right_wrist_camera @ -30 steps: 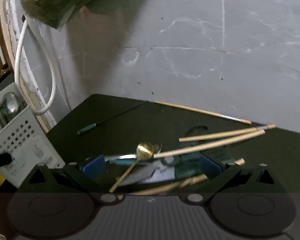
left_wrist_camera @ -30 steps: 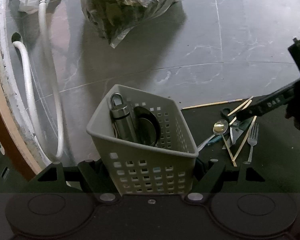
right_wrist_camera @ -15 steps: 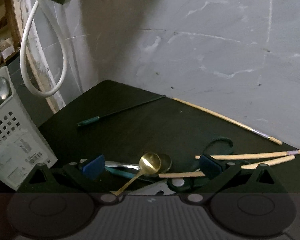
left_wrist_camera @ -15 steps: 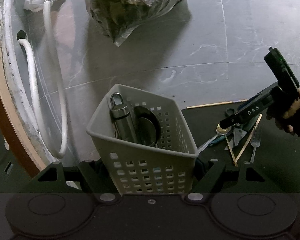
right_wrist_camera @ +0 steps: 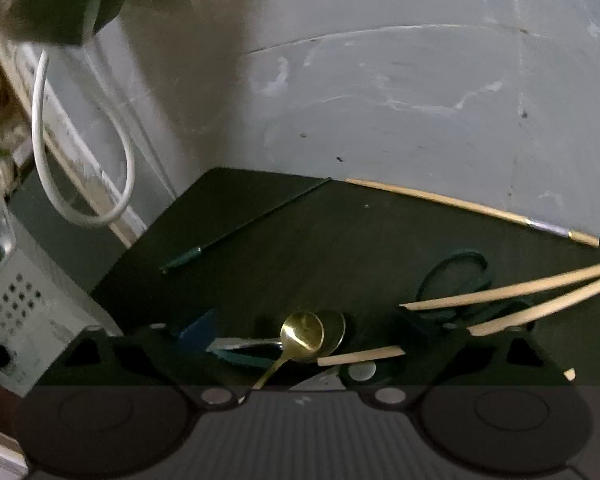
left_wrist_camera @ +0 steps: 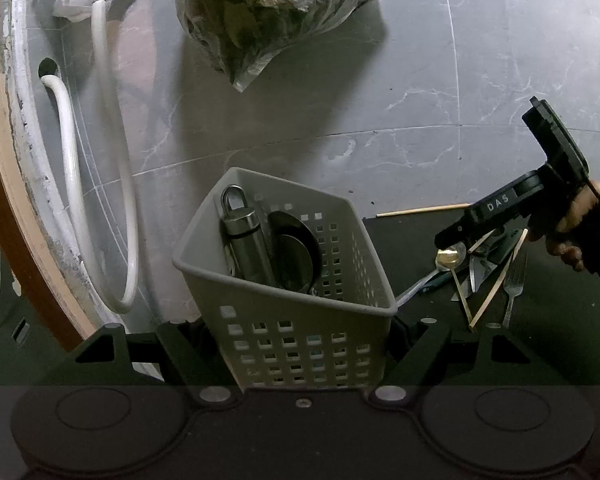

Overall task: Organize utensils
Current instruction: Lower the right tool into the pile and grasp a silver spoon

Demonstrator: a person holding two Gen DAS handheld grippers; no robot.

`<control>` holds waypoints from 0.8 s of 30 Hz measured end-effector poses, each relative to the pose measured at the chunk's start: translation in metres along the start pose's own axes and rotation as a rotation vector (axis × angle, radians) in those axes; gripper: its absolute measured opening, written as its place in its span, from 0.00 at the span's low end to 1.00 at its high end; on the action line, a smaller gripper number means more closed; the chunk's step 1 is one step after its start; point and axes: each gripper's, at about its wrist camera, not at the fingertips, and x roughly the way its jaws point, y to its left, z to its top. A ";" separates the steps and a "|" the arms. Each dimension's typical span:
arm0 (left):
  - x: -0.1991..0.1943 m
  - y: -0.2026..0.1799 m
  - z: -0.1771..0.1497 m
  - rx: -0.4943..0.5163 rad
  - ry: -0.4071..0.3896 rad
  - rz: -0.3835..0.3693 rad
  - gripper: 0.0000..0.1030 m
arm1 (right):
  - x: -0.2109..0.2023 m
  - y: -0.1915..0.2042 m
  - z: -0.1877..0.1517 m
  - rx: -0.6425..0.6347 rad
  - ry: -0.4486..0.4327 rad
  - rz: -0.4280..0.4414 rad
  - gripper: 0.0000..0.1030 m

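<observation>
Left gripper (left_wrist_camera: 300, 344) clamped on the grey basket (left_wrist_camera: 284, 280). Right gripper (right_wrist_camera: 300, 344), fingers apart, low over the pile on the dark mat (right_wrist_camera: 284, 240). Gold spoon (right_wrist_camera: 302, 336) lies between its fingers, handle running near-left; right hand nearer.

The perforated basket (left_wrist_camera: 300, 320) holds a flask (left_wrist_camera: 246, 240) left of a round lid (left_wrist_camera: 294, 256); right of it, on the mat (left_wrist_camera: 540, 352), lie spoon (left_wrist_camera: 449, 257), chopsticks (left_wrist_camera: 496, 284) and fork (left_wrist_camera: 514, 284); behind, a bag (left_wrist_camera: 276, 12).
</observation>
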 end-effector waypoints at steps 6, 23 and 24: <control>0.000 0.000 0.000 0.000 0.000 0.000 0.77 | -0.008 -0.021 -0.002 0.139 -0.052 0.005 0.62; 0.000 0.000 0.000 0.000 0.000 0.000 0.77 | -0.001 0.009 -0.005 -0.077 -0.002 -0.154 0.27; 0.000 0.000 0.000 0.000 0.000 0.000 0.77 | 0.001 0.013 -0.006 -0.094 0.010 -0.159 0.26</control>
